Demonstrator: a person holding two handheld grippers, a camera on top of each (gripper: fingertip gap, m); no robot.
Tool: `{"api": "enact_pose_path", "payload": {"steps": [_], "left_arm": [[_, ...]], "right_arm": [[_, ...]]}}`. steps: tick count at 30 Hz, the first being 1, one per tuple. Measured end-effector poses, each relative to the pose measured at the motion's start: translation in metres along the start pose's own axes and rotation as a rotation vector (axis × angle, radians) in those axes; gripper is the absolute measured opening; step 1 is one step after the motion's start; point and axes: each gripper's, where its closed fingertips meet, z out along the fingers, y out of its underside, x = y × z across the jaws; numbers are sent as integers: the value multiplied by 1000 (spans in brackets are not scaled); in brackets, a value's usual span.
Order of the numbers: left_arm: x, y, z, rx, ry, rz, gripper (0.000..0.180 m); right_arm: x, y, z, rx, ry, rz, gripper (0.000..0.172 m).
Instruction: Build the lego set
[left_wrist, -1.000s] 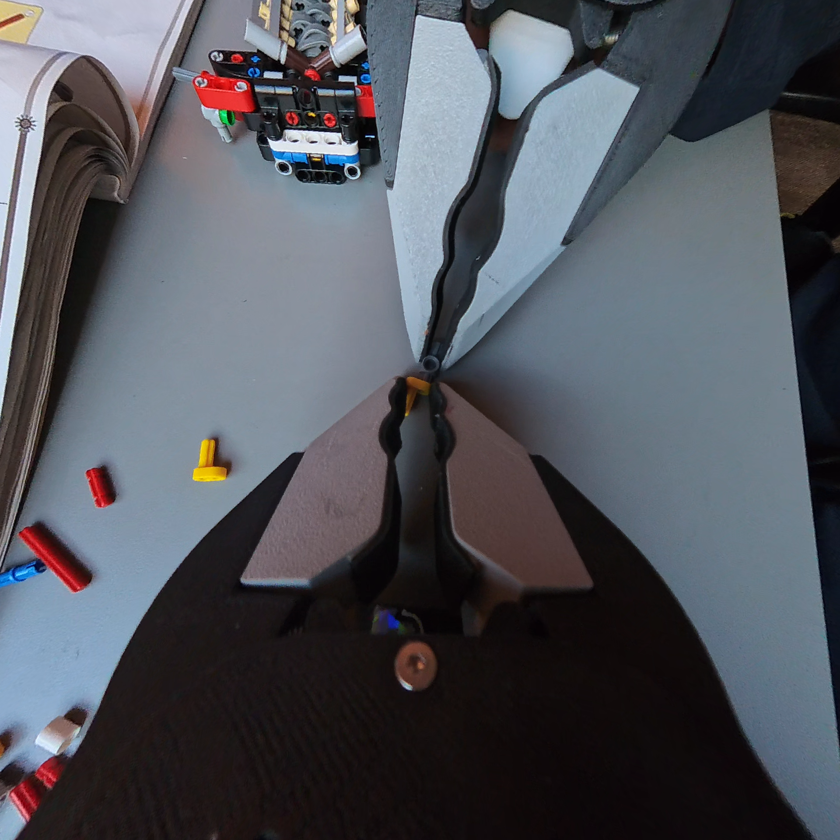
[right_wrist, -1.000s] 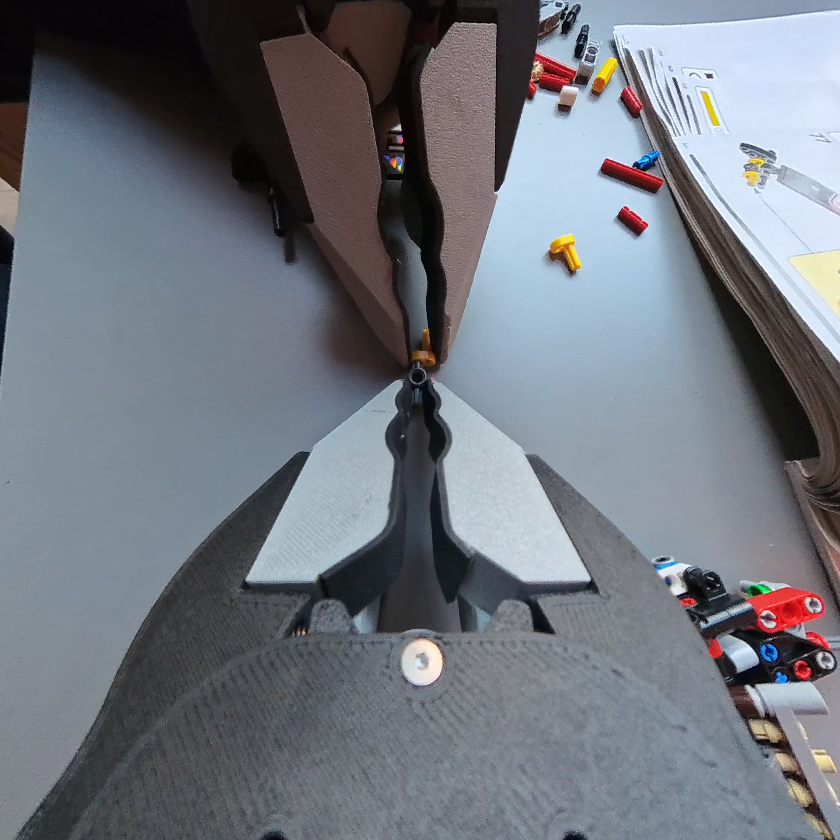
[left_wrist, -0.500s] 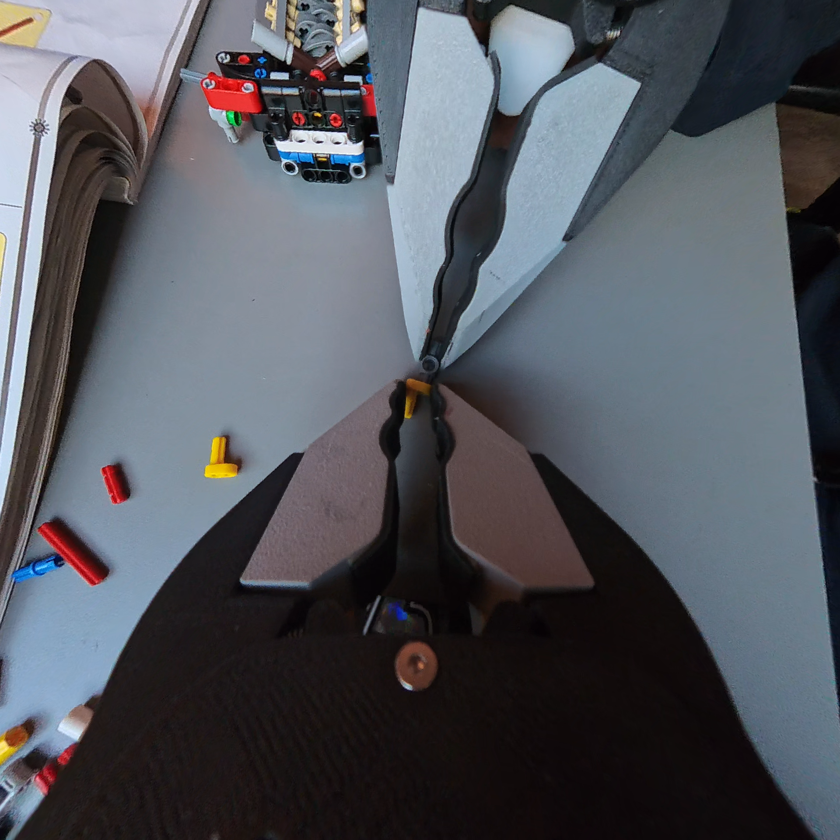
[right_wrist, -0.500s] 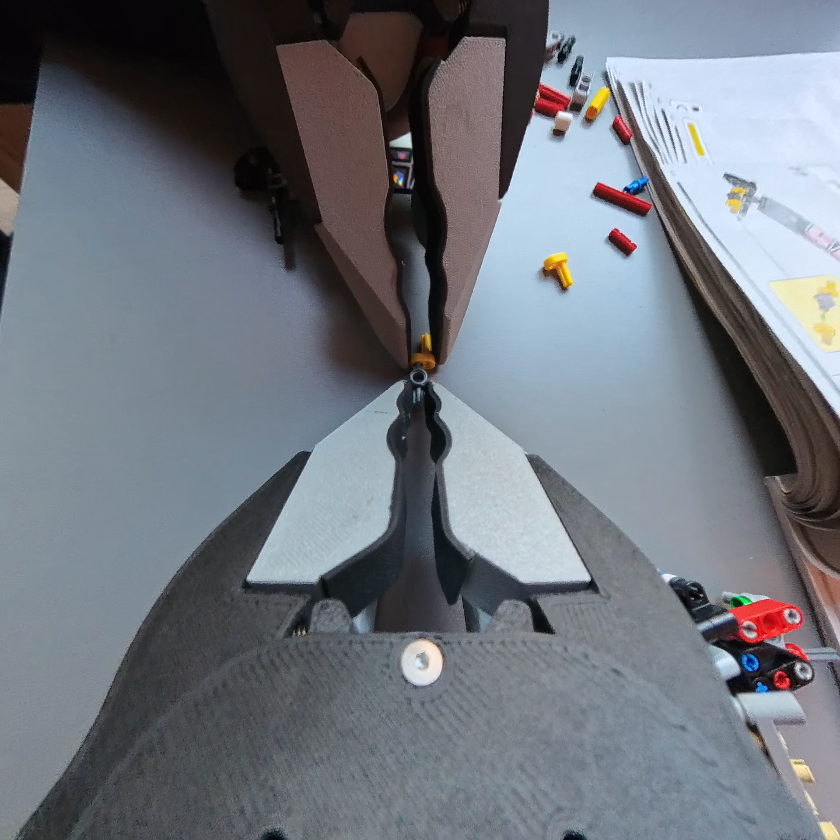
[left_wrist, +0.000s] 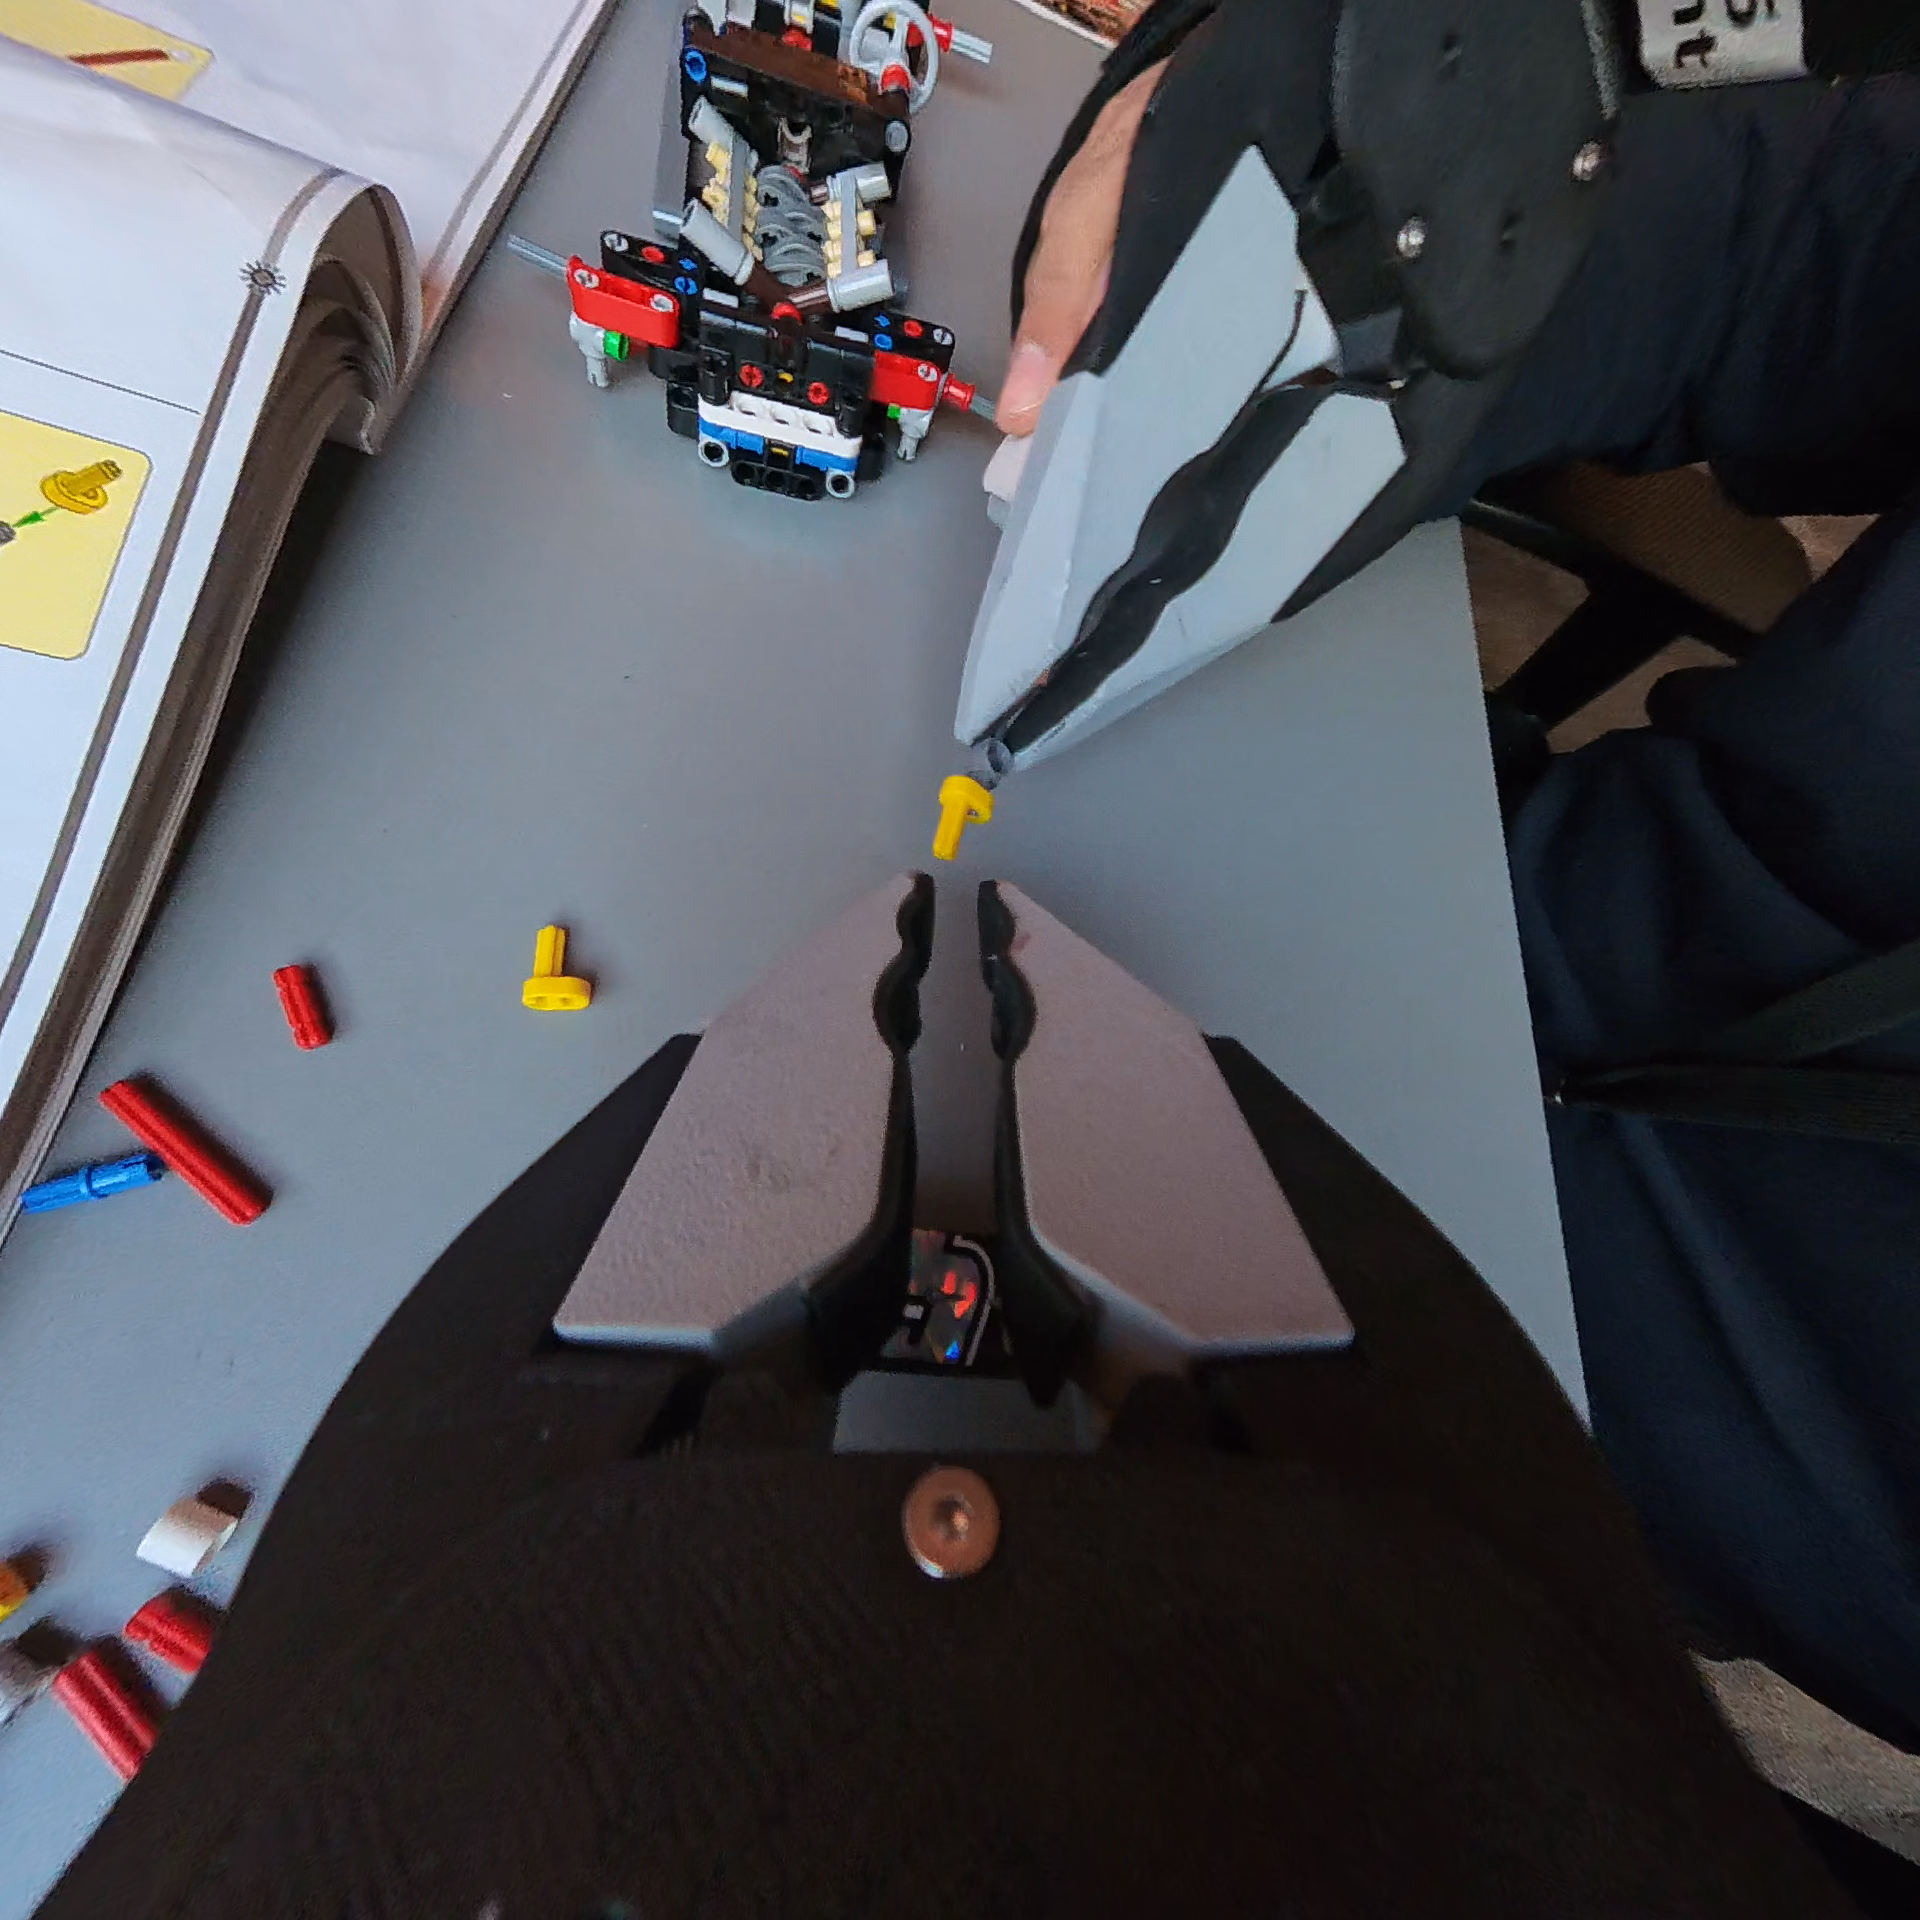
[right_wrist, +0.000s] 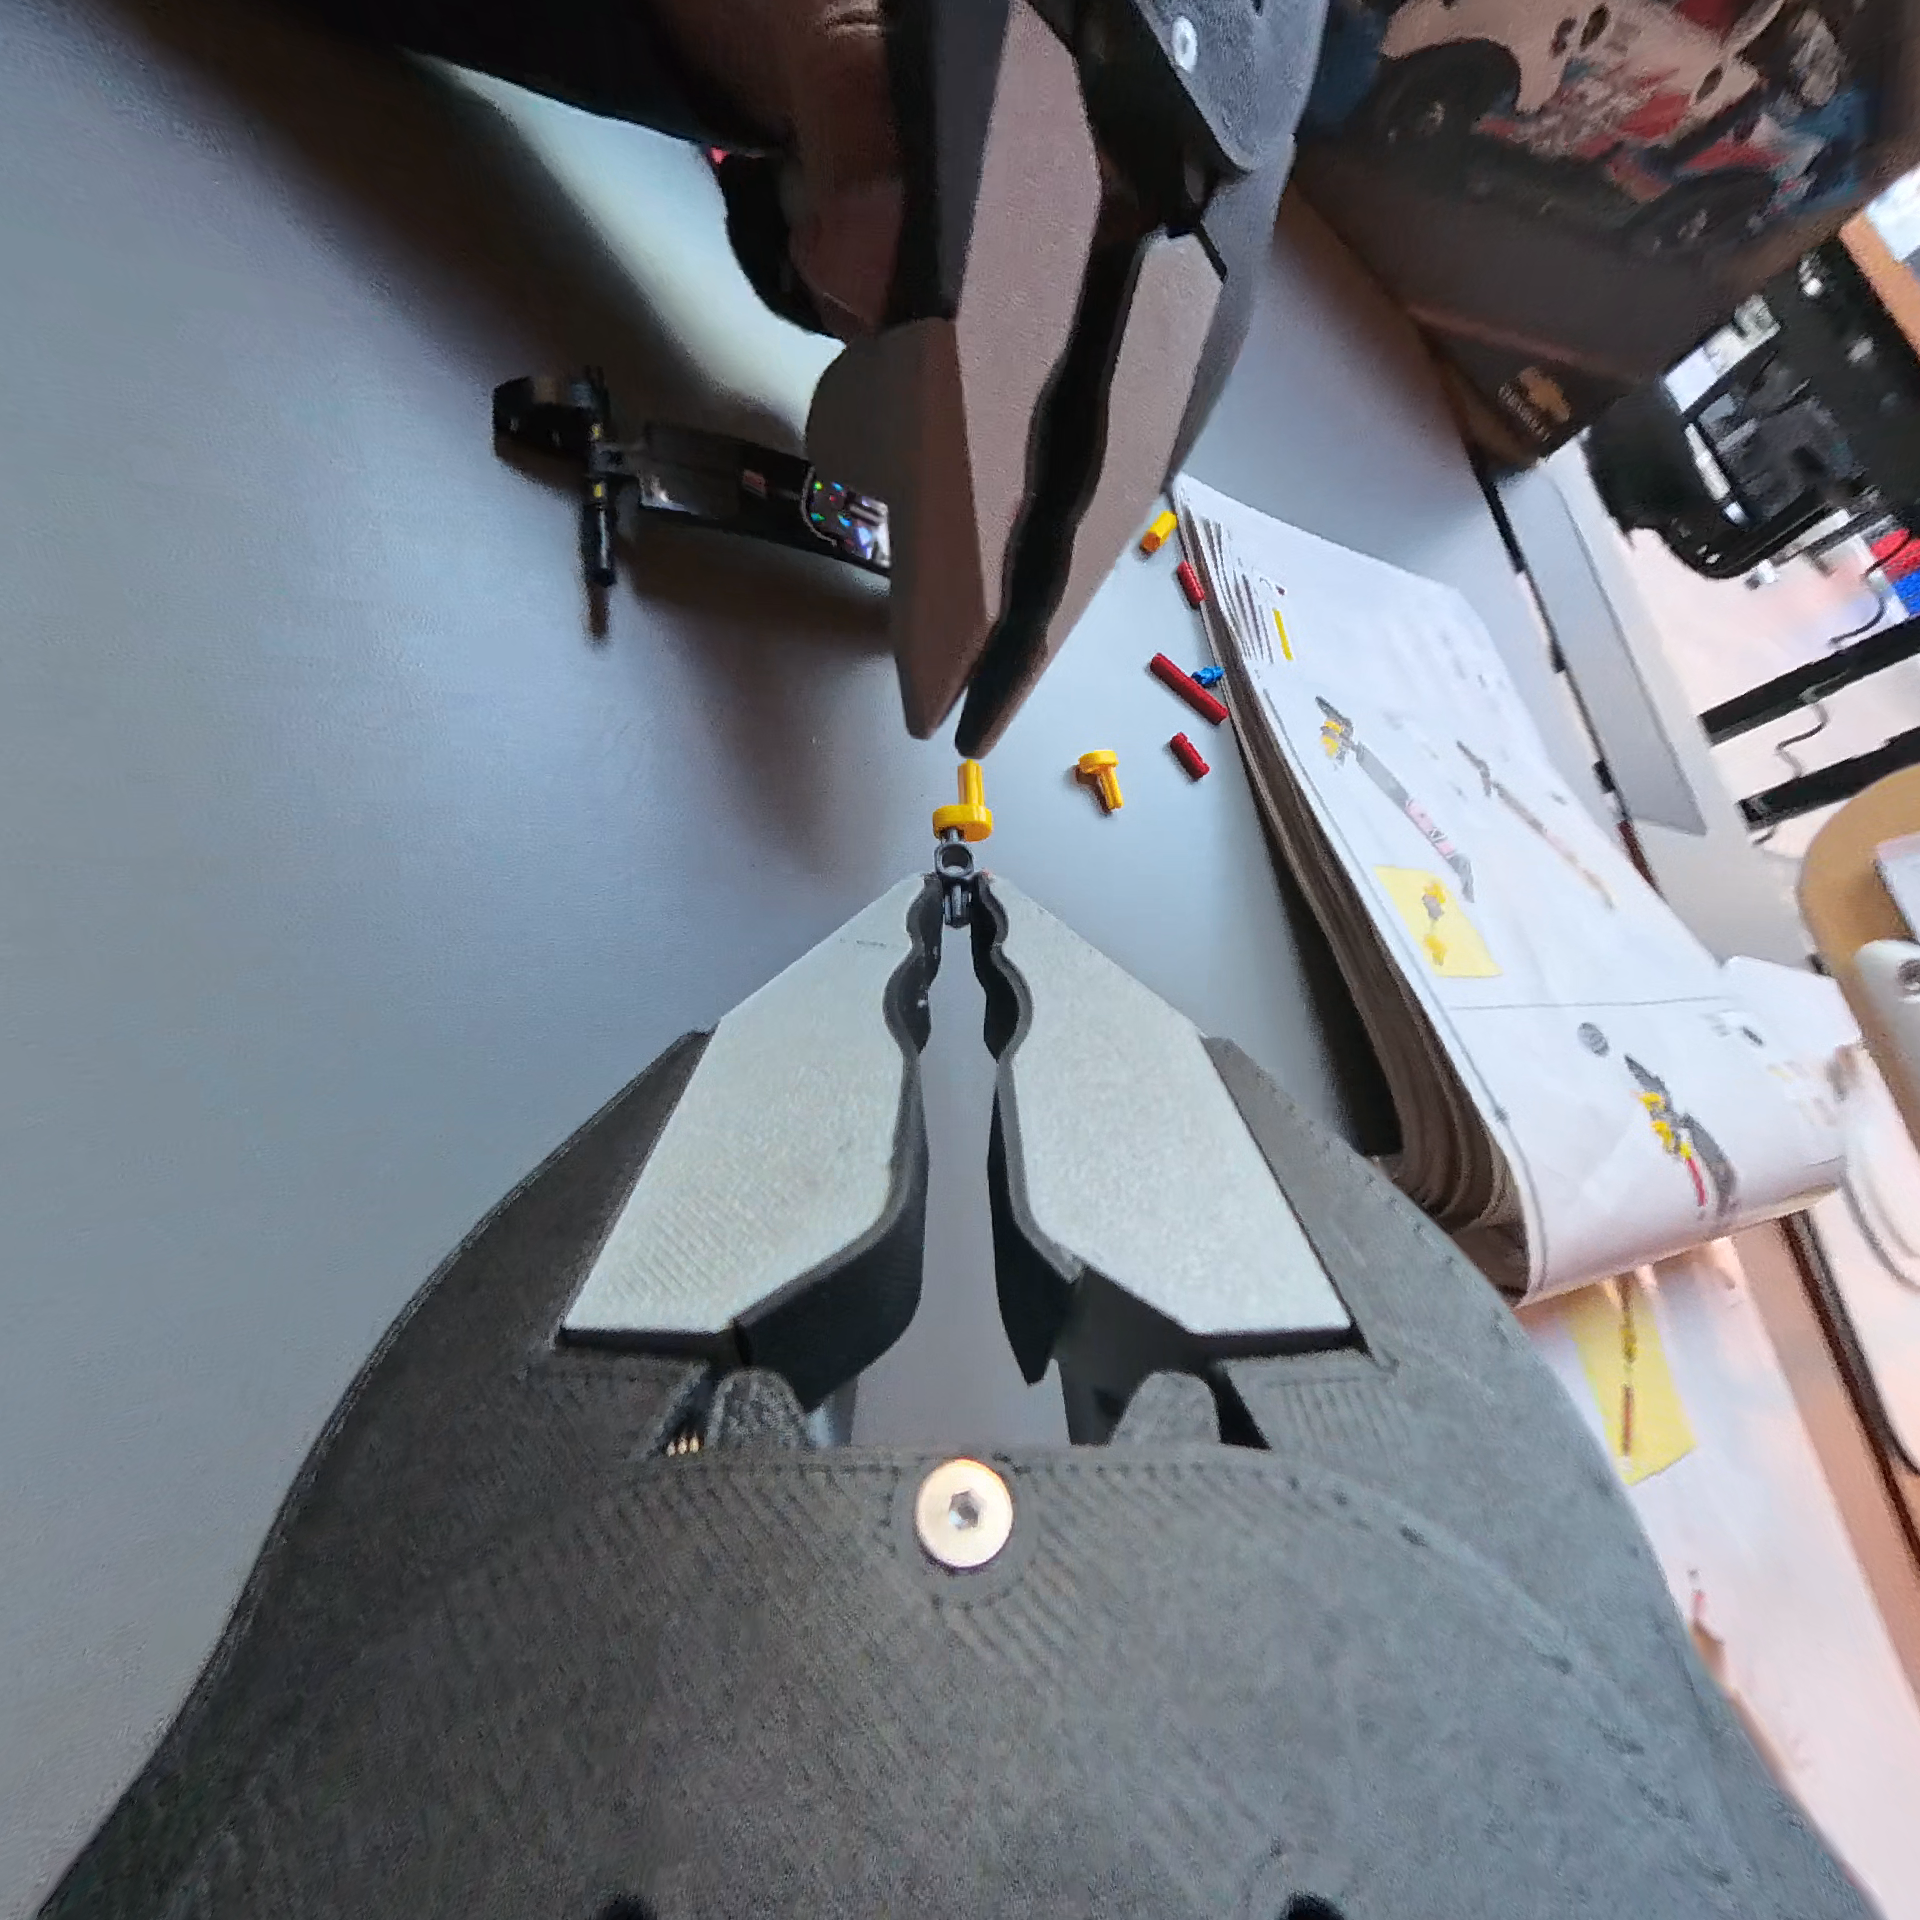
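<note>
Two tools face tip to tip: the right tool (right_wrist: 954, 902) pinches a dark connector (right_wrist: 953, 868) carrying a yellow piece (right_wrist: 964, 812); the left tool (left_wrist: 954, 888) gapes empty just beside it.

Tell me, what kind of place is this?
Probably an office or hobby desk set up for toy building: a grey table with an open instruction booklet, a half-built brick vehicle and loose red pins.
</note>
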Motion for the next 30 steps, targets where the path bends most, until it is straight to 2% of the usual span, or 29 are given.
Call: {"api": "enact_pose_path", "payload": {"steps": [6, 14, 20, 30], "left_arm": [[7, 5, 5, -32, 33, 19, 7], [8, 9, 8, -43, 62, -10, 11], [11, 7, 8, -27, 93, -26, 16], [20, 4, 15, -5, 137, 4, 6]], "right_arm": [[-5, -1, 2, -27, 82, -207, 3], [-10, -5, 2, -35, 123, -320, 3], [-15, -8, 1, -19, 121, -355, 2], [-17, -10, 1, 34, 68, -271, 2]]}}
